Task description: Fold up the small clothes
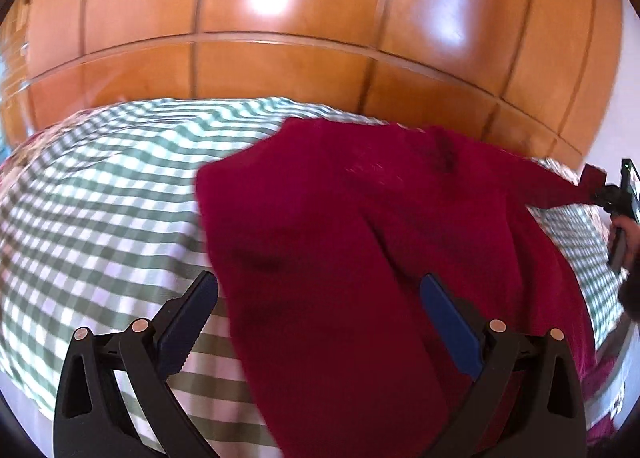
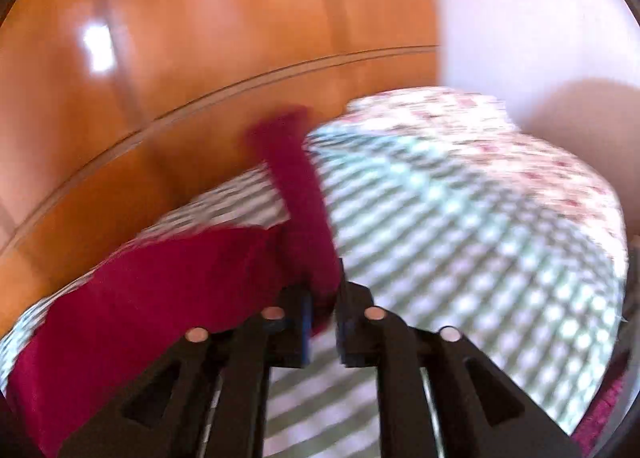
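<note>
A dark red garment [image 1: 360,242] lies spread on a green-and-white checked sheet [image 1: 100,186]. My left gripper [image 1: 320,298] is open, its blue-padded fingers [image 1: 188,322] straddling the garment's near left edge just above it. My right gripper [image 2: 323,298] is shut on a narrow strip of the red garment [image 2: 140,310], a sleeve or corner that stretches away from the jaws [image 2: 296,194]. In the left wrist view the right gripper [image 1: 600,194] shows at the far right, pulling that corner taut. The right wrist view is blurred by motion.
A glossy wooden wardrobe [image 1: 280,38] stands behind the bed. A floral-print cover [image 2: 460,126] lies at the bed's far end, by a pale wall [image 2: 520,18]. More red fabric [image 2: 600,414] shows at the lower right edge.
</note>
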{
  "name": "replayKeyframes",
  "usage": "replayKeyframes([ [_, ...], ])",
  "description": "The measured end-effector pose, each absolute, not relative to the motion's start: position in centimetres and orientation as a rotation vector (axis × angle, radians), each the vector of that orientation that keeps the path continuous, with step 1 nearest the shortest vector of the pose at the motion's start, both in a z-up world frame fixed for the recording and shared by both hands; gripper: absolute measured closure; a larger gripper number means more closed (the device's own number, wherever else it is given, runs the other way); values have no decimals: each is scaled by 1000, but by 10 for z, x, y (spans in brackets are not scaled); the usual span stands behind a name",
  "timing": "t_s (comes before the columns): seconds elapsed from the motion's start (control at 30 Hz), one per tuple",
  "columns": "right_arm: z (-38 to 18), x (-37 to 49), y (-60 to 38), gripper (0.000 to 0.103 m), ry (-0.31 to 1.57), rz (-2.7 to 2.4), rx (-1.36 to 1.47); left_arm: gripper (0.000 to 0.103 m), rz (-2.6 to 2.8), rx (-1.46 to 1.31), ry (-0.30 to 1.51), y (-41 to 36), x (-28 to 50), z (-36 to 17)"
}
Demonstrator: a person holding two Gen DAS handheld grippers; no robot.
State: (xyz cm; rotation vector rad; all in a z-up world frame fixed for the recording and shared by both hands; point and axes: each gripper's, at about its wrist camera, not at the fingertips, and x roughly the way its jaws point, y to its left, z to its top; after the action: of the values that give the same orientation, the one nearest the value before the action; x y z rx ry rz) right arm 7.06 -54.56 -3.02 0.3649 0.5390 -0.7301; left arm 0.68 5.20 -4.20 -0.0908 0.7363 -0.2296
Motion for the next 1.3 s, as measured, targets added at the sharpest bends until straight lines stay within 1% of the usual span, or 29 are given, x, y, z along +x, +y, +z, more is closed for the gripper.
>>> replayKeyframes([
  [0.03,-37,62,-553,38,547,-778,386,3,-244,-77,741,47,7,-43],
  [0.07,-41,56,-556,33,554,-787,405,3,-255,-65,744,43,6,-44],
  [0.2,-61,36,-536,33,630,-719,463,3,-286,-23,762,27,6,-47],
  [0.3,-59,31,-493,33,627,-559,511,3,-284,-1,777,20,9,-49],
  [0.33,-56,34,-475,33,634,-505,493,3,-287,5,782,17,8,-50],
  [0.37,-53,37,-458,33,639,-468,466,5,-292,13,785,14,9,-52],
  [0.4,-49,39,-428,33,646,-397,409,11,-296,32,789,9,10,-53],
  [0.43,-46,49,-406,32,651,-344,377,15,-298,49,797,7,11,-56],
  [0.47,-46,53,-385,32,651,-284,350,23,-297,82,814,2,13,-61],
  [0.5,-45,56,-358,31,648,-203,322,29,-293,117,838,-4,16,-67],
  [0.57,-51,62,-320,30,651,-106,285,34,-296,155,871,-9,20,-79],
  [0.63,-60,68,-288,28,658,-55,224,37,-293,175,864,-9,21,-87],
  [0.7,-76,74,-267,27,671,-53,146,52,-293,194,851,-6,18,-86],
  [0.73,-88,77,-257,27,687,-60,98,64,-291,207,854,-4,18,-84],
  [0.77,-98,78,-252,26,712,-69,71,79,-293,210,858,-1,18,-82],
  [0.8,-107,80,-249,25,742,-83,64,92,-310,194,868,6,18,-76],
  [0.83,-109,82,-253,25,744,-87,67,94,-333,169,878,12,19,-71],
  [0.9,-109,83,-260,22,734,-93,87,96,-365,112,896,28,22,-59],
  [1.0,-114,86,-264,20,746,-91,98,97,-374,17,898,62,29,-37],
  [1.13,-117,85,-269,18,749,-90,108,97,-329,-183,877,131,57,-7],
  [1.2,-116,88,-272,16,749,-94,114,97,-265,-201,843,159,69,5],
  [1.3,-117,91,-274,15,756,-97,122,97,-164,-142,783,194,89,21],
])
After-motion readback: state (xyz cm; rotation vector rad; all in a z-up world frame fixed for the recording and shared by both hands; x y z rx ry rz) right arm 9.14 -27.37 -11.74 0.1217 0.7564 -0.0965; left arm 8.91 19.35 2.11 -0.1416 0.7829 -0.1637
